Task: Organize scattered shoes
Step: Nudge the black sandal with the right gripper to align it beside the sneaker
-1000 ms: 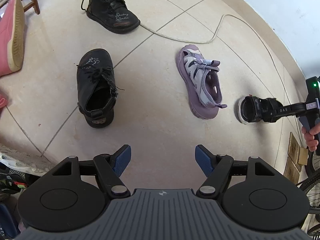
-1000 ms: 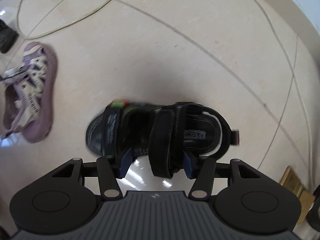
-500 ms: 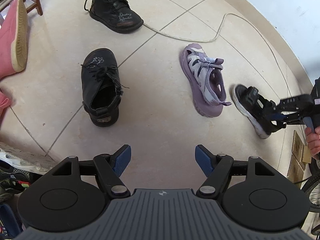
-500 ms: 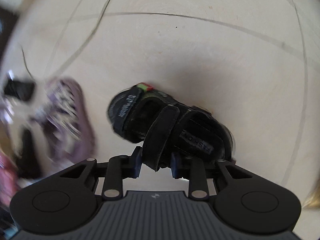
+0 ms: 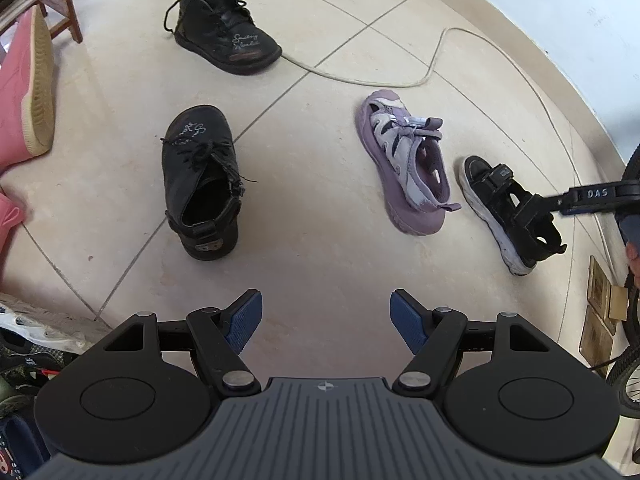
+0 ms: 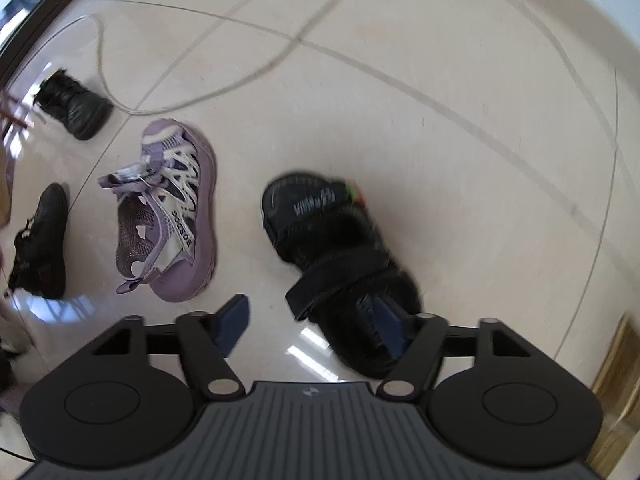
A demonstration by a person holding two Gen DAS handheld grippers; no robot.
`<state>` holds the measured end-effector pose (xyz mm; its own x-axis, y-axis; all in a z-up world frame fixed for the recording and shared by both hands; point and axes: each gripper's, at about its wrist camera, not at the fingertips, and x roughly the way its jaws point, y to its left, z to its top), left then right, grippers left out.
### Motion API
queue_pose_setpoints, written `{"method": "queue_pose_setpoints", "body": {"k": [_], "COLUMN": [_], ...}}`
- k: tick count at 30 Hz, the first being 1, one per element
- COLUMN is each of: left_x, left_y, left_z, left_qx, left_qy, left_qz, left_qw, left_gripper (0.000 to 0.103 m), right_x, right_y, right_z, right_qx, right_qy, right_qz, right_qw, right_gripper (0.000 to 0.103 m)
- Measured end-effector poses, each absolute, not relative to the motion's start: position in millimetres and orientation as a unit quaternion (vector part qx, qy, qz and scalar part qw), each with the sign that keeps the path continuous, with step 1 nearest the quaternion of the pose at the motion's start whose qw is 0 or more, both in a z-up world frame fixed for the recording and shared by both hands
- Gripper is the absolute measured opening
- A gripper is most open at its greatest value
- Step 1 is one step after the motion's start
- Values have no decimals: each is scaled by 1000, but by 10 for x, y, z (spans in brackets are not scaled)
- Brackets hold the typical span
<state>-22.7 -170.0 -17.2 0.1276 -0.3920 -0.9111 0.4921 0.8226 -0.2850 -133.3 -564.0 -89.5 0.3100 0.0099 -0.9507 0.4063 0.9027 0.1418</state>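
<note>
**Black sandal set down beside purple sandal; both grippers free**

Right gripper [image 6: 310, 326]: its jaws have just been opening and now stand wide apart. The black sandal [image 6: 336, 260] rests sole-down on the tile floor [image 6: 440, 140], its heel end lying between the spread fingers. The left pad is clear of it. The right pad sits against or just over the heel strap; contact cannot be settled because of blur. Nothing is clamped. In the left wrist view the right gripper [image 5: 532, 210] comes in from 3 o'clock, its tip over the heel strap of the black sandal [image 5: 508, 208].

Left gripper [image 5: 326, 322]: fingers apart, nothing between them, bare floor [image 5: 320, 220] beneath.

Shoe positions, left wrist view, clock taken from the frame centre:
- Purple sandal [image 5: 408, 168] at 2 o'clock, upright, toe away from the camera. The black sandal lies just beside it on the 3 o'clock side, roughly parallel, with a narrow gap.
- Near boot [image 5: 200, 180], black, at 10 o'clock, upright, toe away, laces loose.
- Far boot [image 5: 228, 28], black, at 11 o'clock, well apart from the near boot, toe toward the right.
- Pink shoe [image 5: 24, 84] at the 9 o'clock edge, tipped so its sole shows.

Other items: a pale cable [image 5: 400, 80] runs across the floor between the far boot and the purple sandal. A wooden leg [image 5: 56, 4] stands at upper left. A bicycle wheel [image 5: 628, 360] shows at the 4 o'clock edge.
</note>
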Motion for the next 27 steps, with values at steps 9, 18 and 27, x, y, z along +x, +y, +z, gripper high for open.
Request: {"method": "queue_pose_setpoints", "body": {"k": [9,18,27], "left_x": [-267,-328,-344], "left_y": [-1690,-1720,-1767], "left_z": [-184,-269,-345], "left_qx": [47,53,70], "left_qy": [589,598,595], "left_qz": [-294,-299,-295], "left_qw": [751,741,744], "left_gripper": [73,73,73], "right_x": [-1169,-1079,-1124], "right_y": [-5693,-5623,-5711], "right_z": [-1137,-1657,-1856], "right_qx": [113,51,83], "right_qy": [593,632,635], "right_qz": [-91,-82,-114], "right_qw": [792,769,759], "right_gripper": [102,102,87]}}
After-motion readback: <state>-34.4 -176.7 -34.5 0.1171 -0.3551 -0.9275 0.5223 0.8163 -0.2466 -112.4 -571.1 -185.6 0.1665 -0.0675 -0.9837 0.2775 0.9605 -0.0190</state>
